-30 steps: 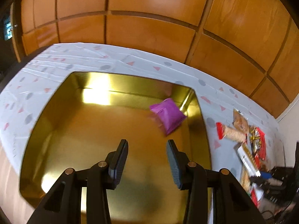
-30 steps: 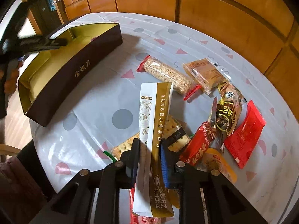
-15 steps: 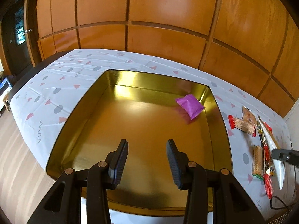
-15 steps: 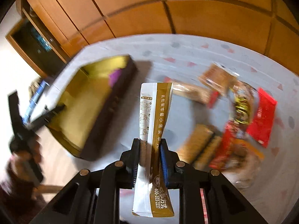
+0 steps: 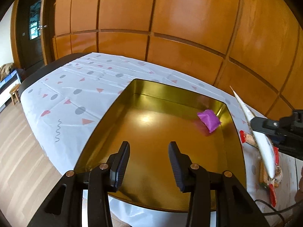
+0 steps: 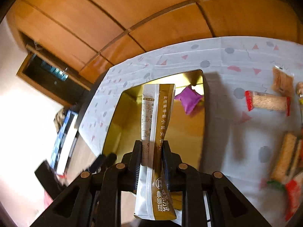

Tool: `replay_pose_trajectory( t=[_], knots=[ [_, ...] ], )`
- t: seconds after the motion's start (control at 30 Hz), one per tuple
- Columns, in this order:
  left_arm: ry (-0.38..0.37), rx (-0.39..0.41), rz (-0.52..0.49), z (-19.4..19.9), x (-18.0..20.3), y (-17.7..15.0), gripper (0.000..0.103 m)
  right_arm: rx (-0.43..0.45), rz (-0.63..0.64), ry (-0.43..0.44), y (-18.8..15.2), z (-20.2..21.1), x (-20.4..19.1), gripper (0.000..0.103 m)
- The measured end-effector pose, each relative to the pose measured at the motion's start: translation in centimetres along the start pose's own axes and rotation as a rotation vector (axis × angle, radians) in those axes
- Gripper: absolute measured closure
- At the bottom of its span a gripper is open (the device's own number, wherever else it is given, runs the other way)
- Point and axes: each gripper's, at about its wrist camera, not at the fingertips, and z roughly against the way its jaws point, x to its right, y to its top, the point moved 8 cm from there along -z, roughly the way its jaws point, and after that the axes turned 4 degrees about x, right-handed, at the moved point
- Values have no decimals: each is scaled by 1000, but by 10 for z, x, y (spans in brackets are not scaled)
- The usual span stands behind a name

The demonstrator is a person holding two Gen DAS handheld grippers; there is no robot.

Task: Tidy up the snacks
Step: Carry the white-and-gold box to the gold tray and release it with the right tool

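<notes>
A gold-lined box [image 5: 234, 143] sits on the dotted tablecloth; it also shows in the right wrist view [image 6: 113, 124]. A purple snack packet [image 5: 209, 120] lies in its far right corner, also seen in the right wrist view [image 6: 188, 99]. My left gripper [image 5: 149, 163] is open and empty above the box's near edge. My right gripper [image 6: 151, 159] is shut on a long white-and-gold sachet [image 6: 157, 117], held upright in the air over the box. The sachet [image 5: 259, 141] and right gripper [image 5: 276, 128] show at the right in the left wrist view.
Several loose snacks lie on the cloth right of the box: a red-ended rice bar [image 6: 267, 102], an orange packet [image 6: 282, 80], cracker packs [image 6: 284, 157]. Wood panelling [image 5: 170, 28] stands behind the table. The floor [image 5: 17, 151] drops off at left.
My right gripper has carried the sachet left from the snack pile to over the box. My left gripper has pulled back and up from inside the box, still open.
</notes>
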Motion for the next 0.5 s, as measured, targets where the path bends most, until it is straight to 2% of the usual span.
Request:
replay_pose_trajectory(
  t=[0.13, 0.27, 0.37, 0.5],
  knots=[
    [-3, -8, 17, -1, -6, -2, 60, 4, -12, -72, 3, -19, -1, 78],
    [-9, -10, 20, -2, -8, -5, 60, -51, -19, -93, -5, -38, 11, 71],
    [-9, -19, 19, -4, -8, -8, 60, -16, 32, -163, -8, -31, 17, 71],
    [-9, -20, 18, -3, -6, -10, 60, 15, 60, -181, -11, -15, 22, 71]
  ],
)
